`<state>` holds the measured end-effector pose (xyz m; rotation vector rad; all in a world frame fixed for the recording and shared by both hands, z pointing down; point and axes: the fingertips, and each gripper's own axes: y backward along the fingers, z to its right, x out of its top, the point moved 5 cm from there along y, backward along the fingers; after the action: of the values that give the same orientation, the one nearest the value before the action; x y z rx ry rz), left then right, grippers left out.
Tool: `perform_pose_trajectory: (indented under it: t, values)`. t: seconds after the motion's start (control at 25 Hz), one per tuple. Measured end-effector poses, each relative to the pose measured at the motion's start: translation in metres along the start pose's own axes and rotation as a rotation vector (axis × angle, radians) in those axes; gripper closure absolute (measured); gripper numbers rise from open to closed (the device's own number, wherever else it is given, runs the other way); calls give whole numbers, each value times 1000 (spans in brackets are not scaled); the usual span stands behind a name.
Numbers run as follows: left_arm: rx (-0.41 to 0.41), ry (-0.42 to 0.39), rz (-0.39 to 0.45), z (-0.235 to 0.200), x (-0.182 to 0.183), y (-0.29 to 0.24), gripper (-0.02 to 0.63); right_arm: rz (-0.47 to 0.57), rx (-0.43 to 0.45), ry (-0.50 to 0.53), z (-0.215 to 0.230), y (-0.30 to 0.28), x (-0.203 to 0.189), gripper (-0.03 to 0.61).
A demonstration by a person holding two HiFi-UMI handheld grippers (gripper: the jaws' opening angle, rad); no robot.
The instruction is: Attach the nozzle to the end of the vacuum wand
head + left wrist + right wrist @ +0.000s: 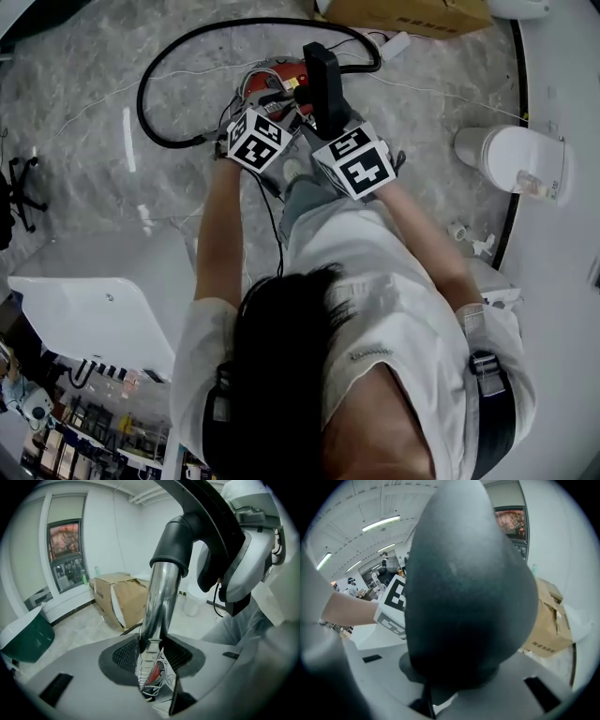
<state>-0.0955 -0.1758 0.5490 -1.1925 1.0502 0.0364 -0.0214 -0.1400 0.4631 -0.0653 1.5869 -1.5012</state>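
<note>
In the left gripper view a chrome vacuum wand (161,597) stands between the pads of my left gripper (151,656), which is shut on it. A black nozzle (180,541) sits with its collar over the wand's upper end and curves up to the right, into the white right gripper. The right gripper view is almost filled by the black nozzle (464,602), with my right gripper (454,677) shut on it. In the head view the nozzle (323,80) rises between the two marker cubes, left gripper (267,111) and right gripper (330,120) side by side; the fingertips are hidden.
A red vacuum body (270,79) with a looping black hose (178,66) lies on the marble floor beneath the grippers. A cardboard box (412,14) stands beyond it. To the right is a white bin (511,155), and to the left a white table (94,300).
</note>
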Motion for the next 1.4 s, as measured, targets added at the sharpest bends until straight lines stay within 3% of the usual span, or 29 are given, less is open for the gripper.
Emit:
perform_pose_trajectory:
  t: [0.28,0.56,0.68,0.8,0.92,1.0,1.2,1.4]
  values:
    - [-20,-21,9,3,-3,0,456,-155,72,-16,1,4,8,466]
    - [-61,-54,-26,6,3,-8,456,-103,206,-45,14,7,4,460]
    - [-29,-15,-10,-5,5,-9,456,-38,201,-52,18,2,11,459]
    - [-14,-1,-13,-9,5,-9,457,42,109,-61,11,-6,9,457]
    - [-12,-9,-14,-14,7,-9,457,18,60,-9,8,-9,11,451]
    - [-6,-12,-19,-12,6,-10,457,-20,84,6,9,-10,9,451]
    - [-26,-16,-26,4,4,-23,456,-230,191,12,23,-1,5,451]
    - [-25,-22,-32,7,-3,-20,456,-145,227,7,16,-4,-4,443]
